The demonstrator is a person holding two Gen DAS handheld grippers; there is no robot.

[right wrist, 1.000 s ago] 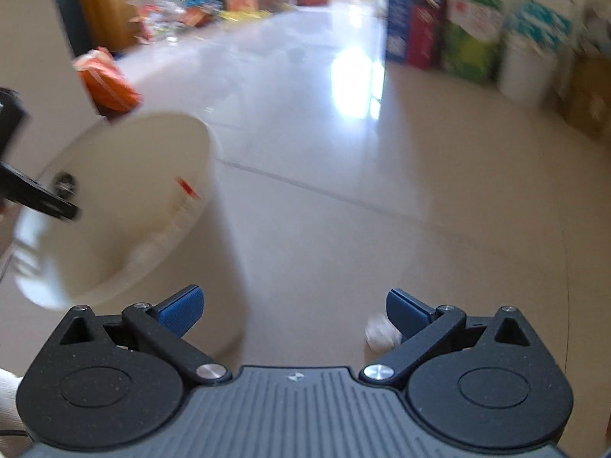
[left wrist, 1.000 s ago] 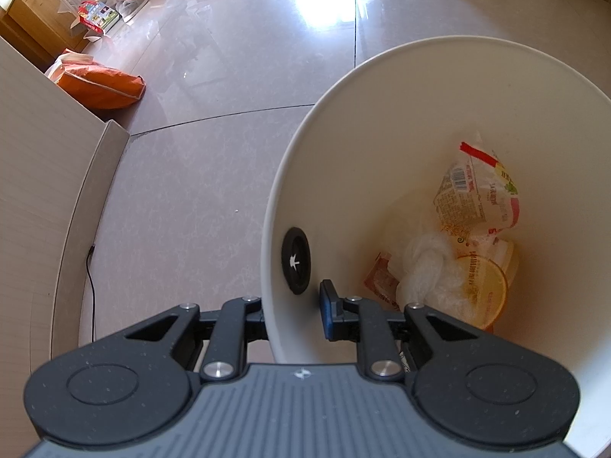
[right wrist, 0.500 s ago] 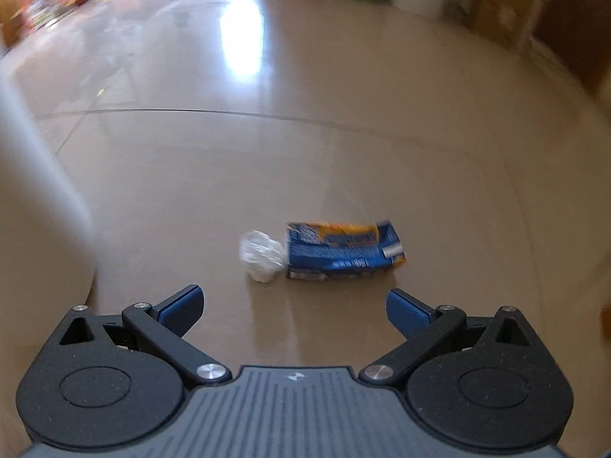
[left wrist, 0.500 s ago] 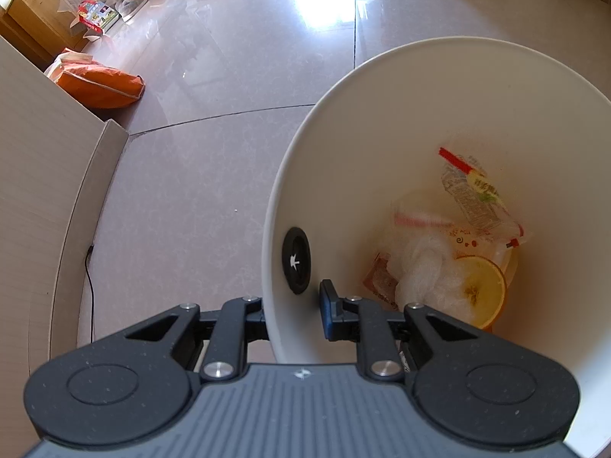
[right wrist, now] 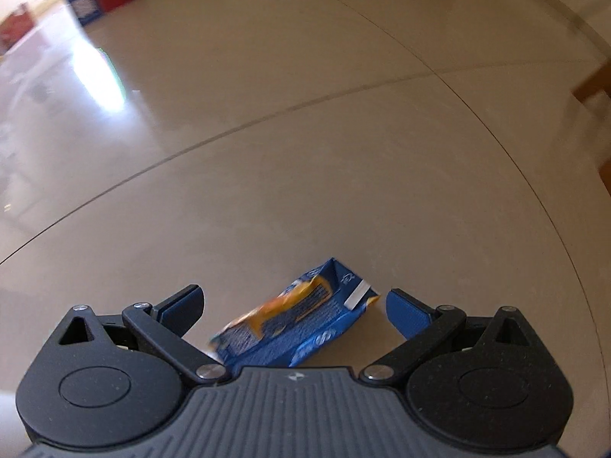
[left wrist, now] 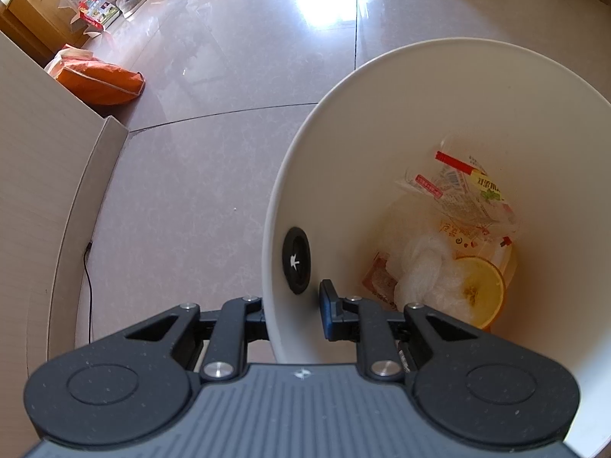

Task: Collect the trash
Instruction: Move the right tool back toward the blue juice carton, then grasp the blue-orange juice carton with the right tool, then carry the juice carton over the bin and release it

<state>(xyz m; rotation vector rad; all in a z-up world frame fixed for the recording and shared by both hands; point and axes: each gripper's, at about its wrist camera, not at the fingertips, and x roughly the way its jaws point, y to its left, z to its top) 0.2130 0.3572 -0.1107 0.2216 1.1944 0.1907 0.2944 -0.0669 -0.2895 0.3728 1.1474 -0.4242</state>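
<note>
Left claw (left wrist: pixel 294 307): clamped on the near wall of the white bin (left wrist: pixel 477 87), one finger inside, one outside.
Bin contents: wrappers (left wrist: pixel 466 191), wadded plastic, orange-rimmed cup at 5 o'clock.
Right claw (right wrist: pixel 294 301): spread wide, nothing gripped.
Blue snack packet (right wrist: pixel 301 324): flat on the floor (right wrist: pixel 305 152), seen between the fingers, untouched.

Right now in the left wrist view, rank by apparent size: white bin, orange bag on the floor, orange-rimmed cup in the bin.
1. white bin, by far.
2-3. orange bag and orange-rimmed cup look alike; the bag lies farther off, so no ranking.
</note>
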